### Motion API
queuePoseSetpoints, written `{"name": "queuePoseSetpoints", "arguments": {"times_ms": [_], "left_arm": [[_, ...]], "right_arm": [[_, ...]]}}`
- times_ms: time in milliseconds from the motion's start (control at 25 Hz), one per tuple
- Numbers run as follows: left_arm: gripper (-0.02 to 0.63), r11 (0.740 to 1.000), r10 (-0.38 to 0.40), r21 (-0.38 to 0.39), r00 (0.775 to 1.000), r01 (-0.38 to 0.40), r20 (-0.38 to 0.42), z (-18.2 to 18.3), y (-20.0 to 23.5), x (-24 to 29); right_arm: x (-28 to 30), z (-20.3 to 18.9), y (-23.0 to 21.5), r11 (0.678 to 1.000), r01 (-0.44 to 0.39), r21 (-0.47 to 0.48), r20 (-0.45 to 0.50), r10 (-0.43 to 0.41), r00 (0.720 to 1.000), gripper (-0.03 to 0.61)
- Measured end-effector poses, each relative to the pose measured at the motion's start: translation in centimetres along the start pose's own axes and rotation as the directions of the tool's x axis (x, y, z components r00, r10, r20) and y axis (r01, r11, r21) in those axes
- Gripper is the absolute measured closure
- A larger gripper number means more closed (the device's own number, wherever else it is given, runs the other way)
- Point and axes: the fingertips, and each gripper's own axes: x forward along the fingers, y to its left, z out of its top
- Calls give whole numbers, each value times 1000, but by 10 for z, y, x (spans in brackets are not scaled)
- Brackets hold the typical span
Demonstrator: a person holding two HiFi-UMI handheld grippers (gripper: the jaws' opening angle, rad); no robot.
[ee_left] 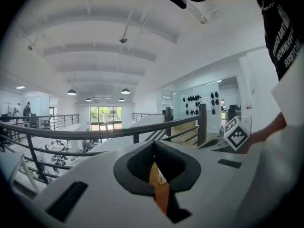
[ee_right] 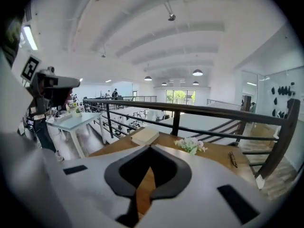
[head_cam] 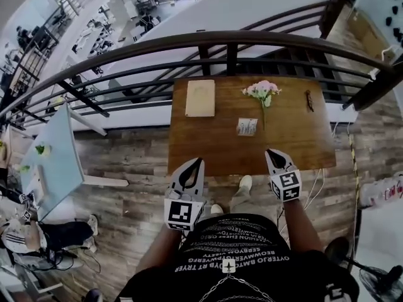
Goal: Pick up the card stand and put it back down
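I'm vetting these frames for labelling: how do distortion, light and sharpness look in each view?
Head view: strong fisheye, the railing bows into an arc; table sharp and evenly daylit. Left gripper view: black corners, far windows blown out. Right gripper view: black corners too, flowers slightly soft, no harsh shadows.

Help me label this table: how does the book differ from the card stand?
The book is clearly larger than the card stand. The book is plain cream; the card stand is whitish with small markings. The book lies toward the far left of the table; the card stand sits near its middle. Both rest on the wooden top.
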Motion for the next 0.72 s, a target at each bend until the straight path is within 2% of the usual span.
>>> {"name": "queuePoseSetpoints", "arguments": {"times_ms": [240,520,600,720], "left_arm": [[591,1000,-27,-3,999,28,37,7,-6,-15],[591,997,-70,-21,998,70,8,-6,-24,-26],[591,997,-71,-8,998,71,2,-6,-28,-24],[591,997,-46,59,999,46,4,3,-35,-15]], "right_arm": [[-58,45,15,999,29,-17,115,-27,993,565],[-96,59,14,998,65,-26,142,-60,988,565],[-103,60,9,997,70,-23,146,-66,987,565],[-103,60,1,998,48,-32,145,-42,988,565]]}}
